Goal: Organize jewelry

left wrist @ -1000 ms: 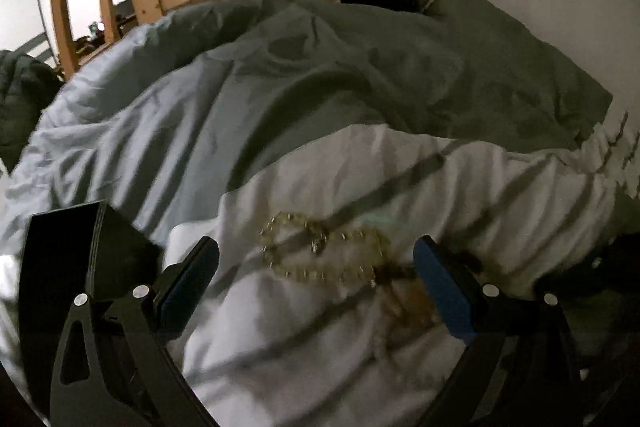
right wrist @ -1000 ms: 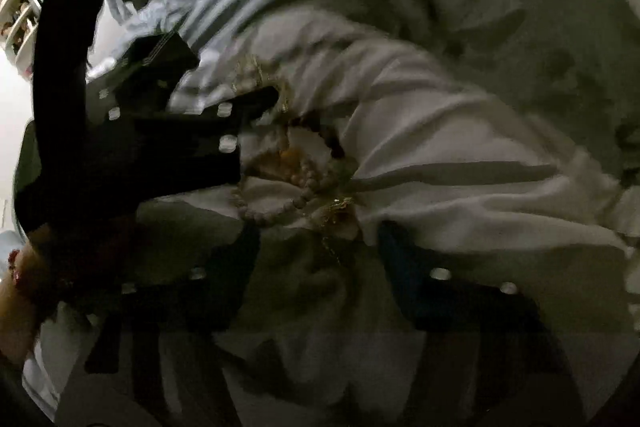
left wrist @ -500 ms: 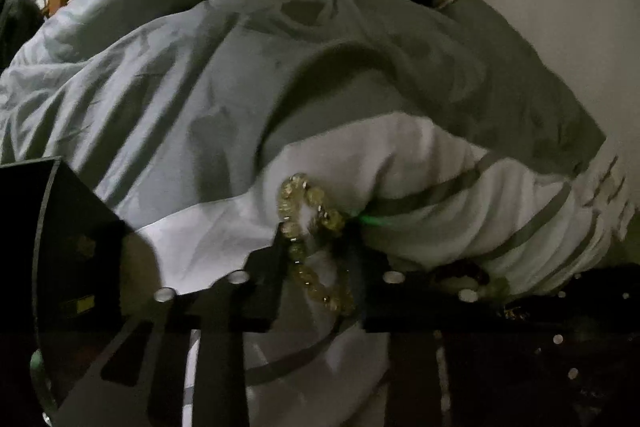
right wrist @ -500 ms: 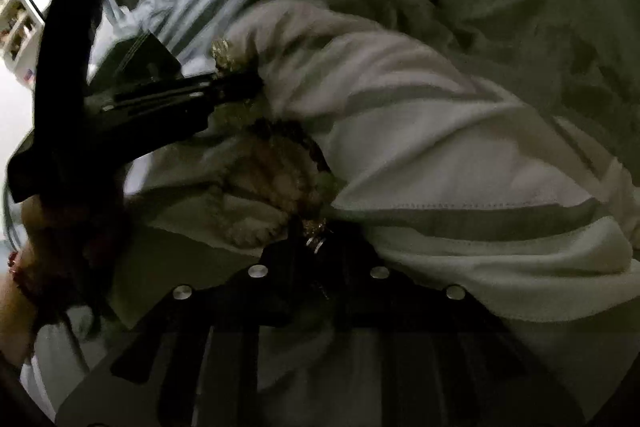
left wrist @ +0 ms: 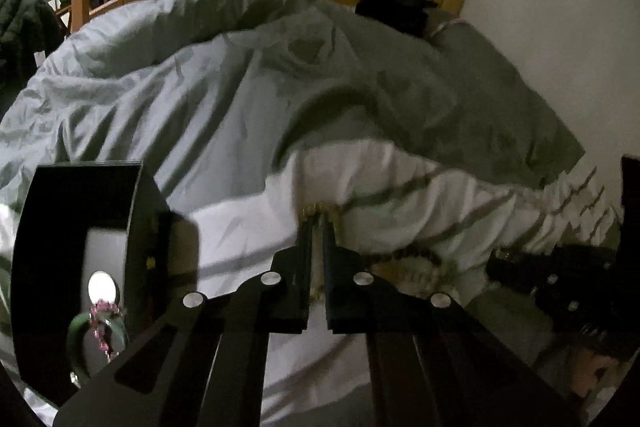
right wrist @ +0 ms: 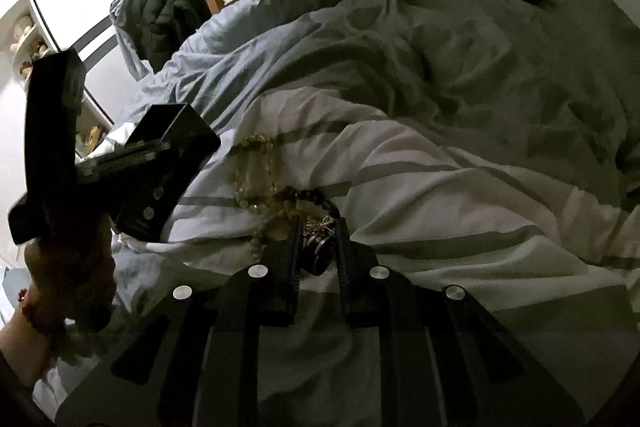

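Yellow-beaded bracelet (left wrist: pixel 320 210) is now being pinched by the left hand-held gripper (left wrist: pixel 318 223), spread a second ago. The right hand-held gripper (right wrist: pixel 318 241) is clamping a metal trinket (right wrist: pixel 320 247) mid-bed on the striped white sheet (right wrist: pixel 440 187). Both pieces are secured for lifting.

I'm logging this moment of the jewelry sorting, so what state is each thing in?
Left gripper: jaws shut on the yellow bead bracelet.
Yellow bead bracelet: pinched, otherwise lying on the striped sheet.
Right gripper: jaws closed around the metal trinket.
Metal trinket: held between the jaws, tangled with the dark bead strand.
Dark bead strand: lying loose.
Striped sheet: rumpled.
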The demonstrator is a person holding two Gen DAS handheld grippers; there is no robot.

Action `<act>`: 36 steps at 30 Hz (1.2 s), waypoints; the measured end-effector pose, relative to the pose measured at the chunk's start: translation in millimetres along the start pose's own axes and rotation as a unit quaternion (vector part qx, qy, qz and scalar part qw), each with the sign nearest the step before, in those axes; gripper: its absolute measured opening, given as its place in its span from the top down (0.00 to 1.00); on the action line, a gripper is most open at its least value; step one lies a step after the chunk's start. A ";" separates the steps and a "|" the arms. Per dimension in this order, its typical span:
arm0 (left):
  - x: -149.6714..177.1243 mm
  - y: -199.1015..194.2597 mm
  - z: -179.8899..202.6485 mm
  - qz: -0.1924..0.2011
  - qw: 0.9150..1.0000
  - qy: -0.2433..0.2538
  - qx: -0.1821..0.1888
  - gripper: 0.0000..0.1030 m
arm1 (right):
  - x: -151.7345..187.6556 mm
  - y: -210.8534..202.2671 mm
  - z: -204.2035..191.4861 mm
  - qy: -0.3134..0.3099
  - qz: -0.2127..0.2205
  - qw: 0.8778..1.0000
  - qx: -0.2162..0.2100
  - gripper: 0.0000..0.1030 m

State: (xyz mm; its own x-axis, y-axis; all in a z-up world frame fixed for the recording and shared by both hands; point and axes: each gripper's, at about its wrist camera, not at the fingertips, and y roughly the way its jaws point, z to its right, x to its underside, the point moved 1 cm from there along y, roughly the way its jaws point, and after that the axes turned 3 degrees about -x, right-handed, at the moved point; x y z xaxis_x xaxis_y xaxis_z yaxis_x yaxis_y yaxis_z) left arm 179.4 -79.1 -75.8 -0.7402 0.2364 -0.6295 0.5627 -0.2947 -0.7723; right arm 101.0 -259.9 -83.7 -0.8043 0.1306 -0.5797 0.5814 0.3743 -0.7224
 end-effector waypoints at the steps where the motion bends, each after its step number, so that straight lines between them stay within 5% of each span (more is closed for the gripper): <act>1: 1.7 3.1 1.0 -0.008 1.000 0.001 -0.006 0.81 | -0.4 -1.4 -1.0 0.000 0.001 1.000 0.000 0.84; 2: 3.2 7.5 1.8 -0.018 1.000 0.002 -0.012 0.37 | 0.1 -2.8 -1.7 0.000 0.002 1.000 0.001 0.84; 3: 4.8 9.4 3.1 -0.017 1.000 0.003 -0.019 0.23 | 0.8 -4.1 -2.7 -0.003 0.002 1.000 0.000 0.84; 7: 8.9 25.5 13.4 -0.020 0.998 0.035 -0.044 0.20 | 1.4 -2.1 -2.3 -0.007 -0.002 1.000 -0.001 0.84; 9: 9.8 37.4 14.0 -0.030 0.998 0.040 -0.049 0.30 | 1.1 0.0 -1.7 -0.006 -0.004 1.000 -0.004 0.84; 10: 10.3 43.8 12.8 -0.040 0.998 0.037 -0.041 0.58 | 1.7 0.3 -1.5 -0.006 -0.004 1.000 -0.004 0.84; 11: 11.3 52.8 9.3 -0.057 0.998 0.028 -0.030 0.75 | 1.5 0.8 -1.3 -0.006 -0.004 1.000 -0.007 0.84; 14: 9.4 58.7 -2.9 -0.056 0.998 0.007 -0.020 0.86 | 0.7 4.9 1.9 -0.001 -0.005 1.000 -0.013 0.84; 36: -18.5 -41.3 -21.5 0.030 0.999 -0.034 -0.016 0.92 | -2.0 -8.9 6.6 0.016 0.024 0.999 -0.013 0.84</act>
State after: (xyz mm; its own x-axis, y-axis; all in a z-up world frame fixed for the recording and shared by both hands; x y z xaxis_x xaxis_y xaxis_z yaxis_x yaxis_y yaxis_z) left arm 177.9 -51.4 -34.1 -0.7275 0.1560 -0.6682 0.6172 -0.2766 -0.7366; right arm 98.2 -269.6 -78.6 -0.7795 0.1790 -0.6003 0.6162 0.3914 -0.6834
